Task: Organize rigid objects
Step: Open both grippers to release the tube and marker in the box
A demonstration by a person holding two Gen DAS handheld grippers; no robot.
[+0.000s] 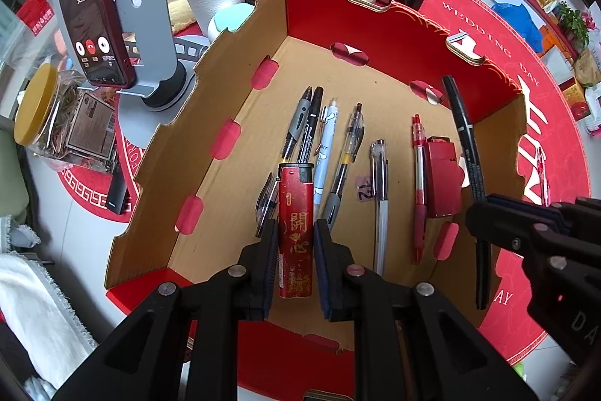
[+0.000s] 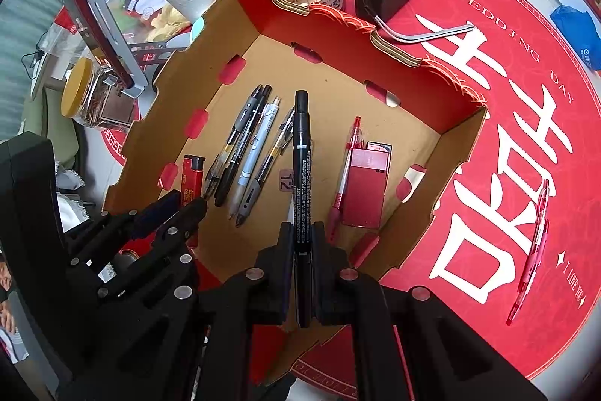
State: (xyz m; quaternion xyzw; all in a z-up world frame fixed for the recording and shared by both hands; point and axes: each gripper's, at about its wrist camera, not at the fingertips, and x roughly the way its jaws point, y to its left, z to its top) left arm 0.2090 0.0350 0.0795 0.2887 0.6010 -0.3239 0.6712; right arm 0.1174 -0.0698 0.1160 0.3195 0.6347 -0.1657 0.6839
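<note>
Lighter (image 1: 296,232), red with gold characters, sits pinched between the jaws of the left gripper (image 1: 295,264), held upright over the near-left part of the cardboard box (image 1: 233,36). Black marker (image 2: 301,175) is pinched in the pressed-together jaws of the right gripper (image 2: 302,273), hanging above the box middle, tip pointing away.

Step in hand looks like setting both items down in the box. To do it well: lower the lighter clear of the pen cluster (image 1: 319,141) just beyond it, lay it flat beside them, spread the jaws only once it rests on the box floor. Marker best laid parallel to the pens, in the bare strip between the clear pen (image 1: 380,198) and the cluster, so nothing stacks. The two grippers are near each other; one at a time avoids a knock.

Counts in the box: four pens in the left cluster, one clear pen alone, one red pen (image 1: 419,190), one red case (image 1: 442,179) just beside it, one small tag (image 1: 363,188). Held: one lighter, one marker. Outside on the red mat (image 2: 507,123) on the desk: one pink pen (image 2: 533,250).
</note>
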